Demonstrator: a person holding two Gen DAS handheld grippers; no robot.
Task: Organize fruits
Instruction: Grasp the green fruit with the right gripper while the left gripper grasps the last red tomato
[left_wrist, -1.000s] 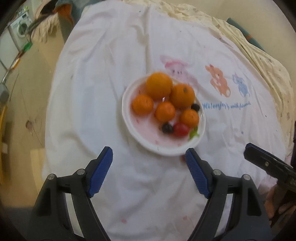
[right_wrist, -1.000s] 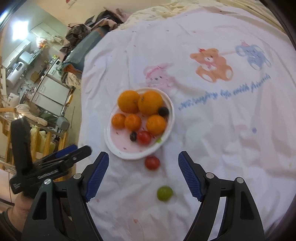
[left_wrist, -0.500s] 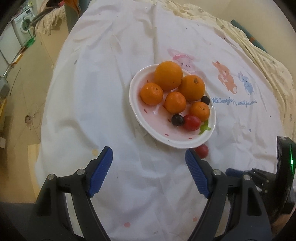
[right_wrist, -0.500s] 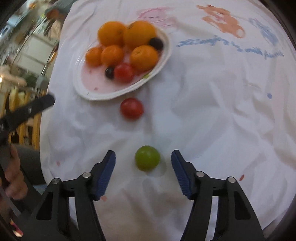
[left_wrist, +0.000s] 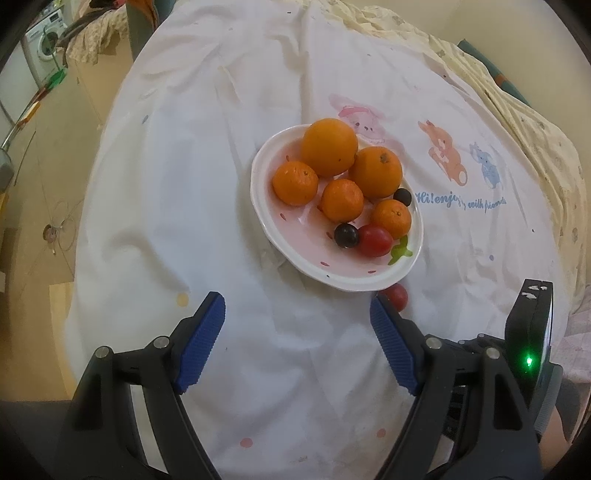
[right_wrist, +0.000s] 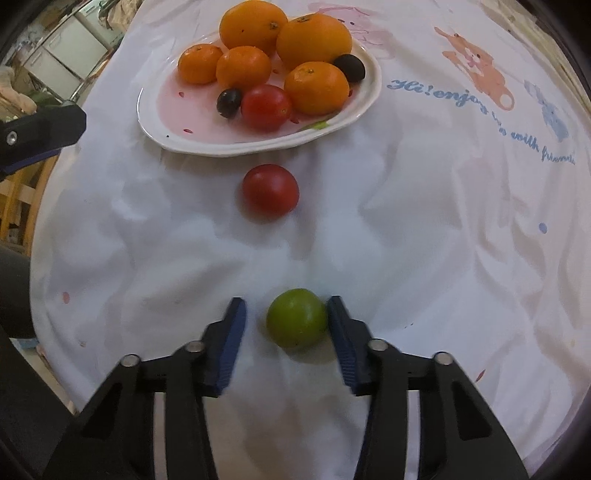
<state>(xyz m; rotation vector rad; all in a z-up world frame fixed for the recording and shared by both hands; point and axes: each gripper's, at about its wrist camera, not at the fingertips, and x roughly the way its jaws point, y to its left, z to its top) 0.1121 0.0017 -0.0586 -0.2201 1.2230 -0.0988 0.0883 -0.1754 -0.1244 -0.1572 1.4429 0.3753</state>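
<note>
The white printed cloth (right_wrist: 424, 229) covers the whole work surface, rumpled into soft folds ahead of both tools. Ahead of the right gripper (right_wrist: 284, 332), well beyond its tips, sits the white plate (right_wrist: 369, 92), already carrying five oranges, two dark berries and one red tomato. Between plate and gripper, just off the plate's near rim, lies a second red tomato (right_wrist: 270, 189) on bare cloth. The green fruit (right_wrist: 297, 317) lies directly between the right gripper's blue pads.

Right gripper: pointing down at the cloth, jaws narrow and just been closing. The right-hand pad appears to touch the fruit's side; the left-hand pad stands off with a visible gap. Grip not yet made.

Left gripper (left_wrist: 297, 341): jaws wide, nothing between them, hanging over bare cloth on the near side of the plate. The loose red tomato shows just beyond its right fingertip.

Assessment of the step in hand: the fruit sits off-centre toward the right pad. If only one pad bears on it, the round fruit will likely roll on the slack cloth. Recommended: shift the tool slightly toward the right pad's side, close until both pads bear across the widest part, press lightly, and avoid pinching a cloth fold. Lift straight up before carrying it to the plate's open near area.
</note>
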